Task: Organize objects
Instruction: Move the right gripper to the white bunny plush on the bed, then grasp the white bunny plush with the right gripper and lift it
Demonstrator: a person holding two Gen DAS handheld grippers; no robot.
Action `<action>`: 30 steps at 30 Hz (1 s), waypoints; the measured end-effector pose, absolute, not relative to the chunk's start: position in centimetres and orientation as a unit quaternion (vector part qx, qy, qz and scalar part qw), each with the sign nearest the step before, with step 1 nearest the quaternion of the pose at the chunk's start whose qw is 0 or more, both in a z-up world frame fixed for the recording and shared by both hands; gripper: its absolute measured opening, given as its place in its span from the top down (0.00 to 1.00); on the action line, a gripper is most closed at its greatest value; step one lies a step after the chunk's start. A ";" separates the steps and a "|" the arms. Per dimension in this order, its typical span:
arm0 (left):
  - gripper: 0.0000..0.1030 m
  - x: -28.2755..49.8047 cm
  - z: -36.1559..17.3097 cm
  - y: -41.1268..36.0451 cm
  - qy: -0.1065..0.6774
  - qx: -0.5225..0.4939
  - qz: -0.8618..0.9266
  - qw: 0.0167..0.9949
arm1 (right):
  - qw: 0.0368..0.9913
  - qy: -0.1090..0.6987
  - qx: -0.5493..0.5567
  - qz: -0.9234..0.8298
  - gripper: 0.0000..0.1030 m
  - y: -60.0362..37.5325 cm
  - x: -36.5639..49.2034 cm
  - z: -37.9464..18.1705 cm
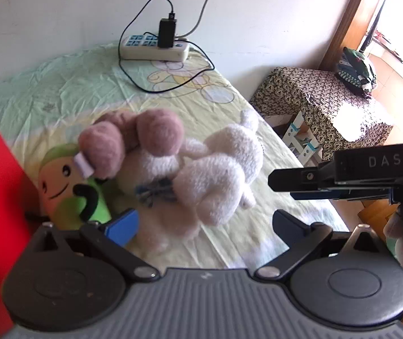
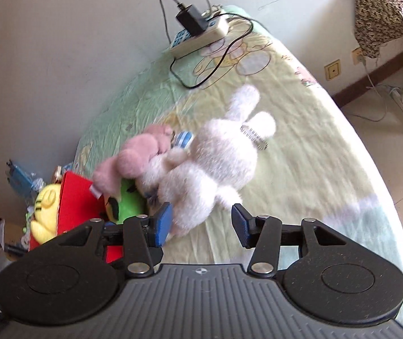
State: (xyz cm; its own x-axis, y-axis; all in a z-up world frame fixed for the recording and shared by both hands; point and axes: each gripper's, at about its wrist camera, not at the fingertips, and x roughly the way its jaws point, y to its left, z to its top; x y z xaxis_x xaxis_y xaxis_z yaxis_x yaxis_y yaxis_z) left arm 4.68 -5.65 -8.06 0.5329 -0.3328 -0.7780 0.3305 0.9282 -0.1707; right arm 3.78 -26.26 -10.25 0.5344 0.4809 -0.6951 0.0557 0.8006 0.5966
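A: Item one, the left gripper point(image 1: 204, 223). State?

B: Spread wide, nothing between its blue pads point(image 1: 122, 227). In my left view the white plush dog point(image 1: 201, 178) lies just ahead of it at twelve o'clock, on its side, pink ears at eleven, a blue bow at its neck.

A: Item two, the right gripper point(image 2: 198, 223)?

B: Also parted, gripping nothing. In my right view the dog point(image 2: 209, 166) sits at twelve, its rump just beside the left pad point(image 2: 163, 223); I cannot tell if they touch. From the left camera the right gripper point(image 1: 280, 186) enters at three o'clock, its tips near the dog, apart from it.

A: Other toys?

B: A green plush point(image 1: 82, 192) with a drawn face, partly under the dog's head, at ten o'clock. A red box point(image 1: 0, 214) stands at nine. In the right view, a yellow plush point(image 2: 45, 212) behind that box point(image 2: 79, 200).

A: Surface?

B: A bed point(image 1: 60, 96) with a pale green and yellow cartoon sheet, against a white wall.

A: Room?

B: A power strip point(image 1: 153, 48) with a black charger point(image 1: 166, 32) plugged in, at twelve on the far bed edge. A patterned covered table point(image 1: 320, 101) at two o'clock.
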 end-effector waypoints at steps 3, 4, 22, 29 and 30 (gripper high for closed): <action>0.03 6.5 -8.8 -6.7 0.447 0.008 -0.189 0.874 | 0.832 0.457 0.292 0.116 0.50 -27.3 5.0 -10.2; 0.03 7.1 -9.2 -6.9 0.450 0.009 -0.189 0.873 | 0.833 0.457 0.293 0.112 0.50 -27.5 5.3 -10.2; 0.13 9.1 -11.6 -11.3 0.476 0.014 -0.282 0.833 | 0.810 0.480 0.324 0.092 0.49 -28.6 10.2 -13.6; 0.14 8.1 -11.9 -14.0 0.476 0.031 -0.333 0.814 | 0.814 0.474 0.329 0.065 0.45 -31.5 9.3 -14.0; 0.13 8.0 -11.9 -14.2 0.475 0.036 -0.338 0.812 | 0.816 0.473 0.327 0.058 0.45 -31.8 9.3 -14.0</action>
